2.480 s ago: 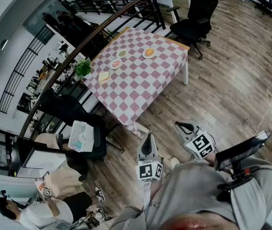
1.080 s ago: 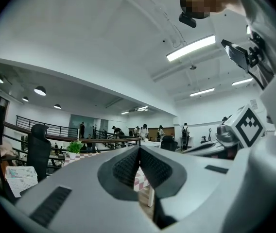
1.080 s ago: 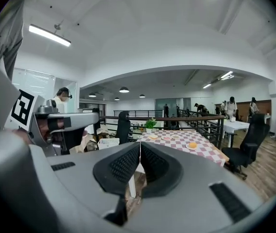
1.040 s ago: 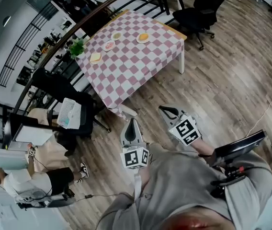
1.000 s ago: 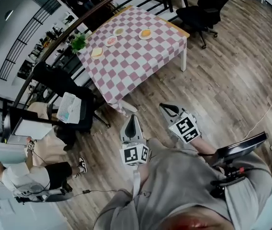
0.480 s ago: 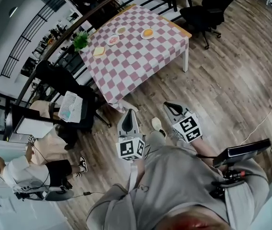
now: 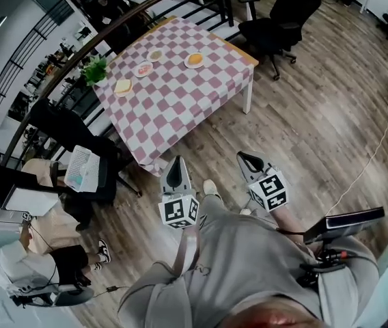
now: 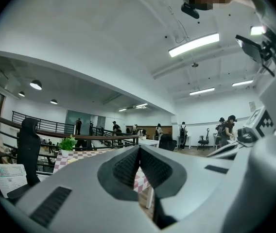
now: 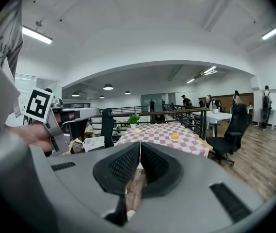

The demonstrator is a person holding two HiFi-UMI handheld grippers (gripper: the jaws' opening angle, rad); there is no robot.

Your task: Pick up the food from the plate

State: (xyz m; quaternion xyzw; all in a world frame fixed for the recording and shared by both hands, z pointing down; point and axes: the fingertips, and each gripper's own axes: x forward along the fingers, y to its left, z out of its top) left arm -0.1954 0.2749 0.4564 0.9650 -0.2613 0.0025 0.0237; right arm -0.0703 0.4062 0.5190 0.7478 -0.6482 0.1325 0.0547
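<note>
Table [image 7: 180, 108] shifted left, food [image 7: 194, 59] tiny, indistinct

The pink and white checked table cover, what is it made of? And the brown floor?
The pink and white checked table cover looks like matte cloth, maybe thin plastic: it droops in folds over the near corner. The brown plank floor looks like wood or wood-look laminate: long streaky boards with a slight sheen.

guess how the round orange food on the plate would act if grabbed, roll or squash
The orange food looks rounded, like a bun, so it may roll if nudged across its plate. It looks small, so probably light. It is too far off to judge softness; a gentle grip seems wise.
</note>
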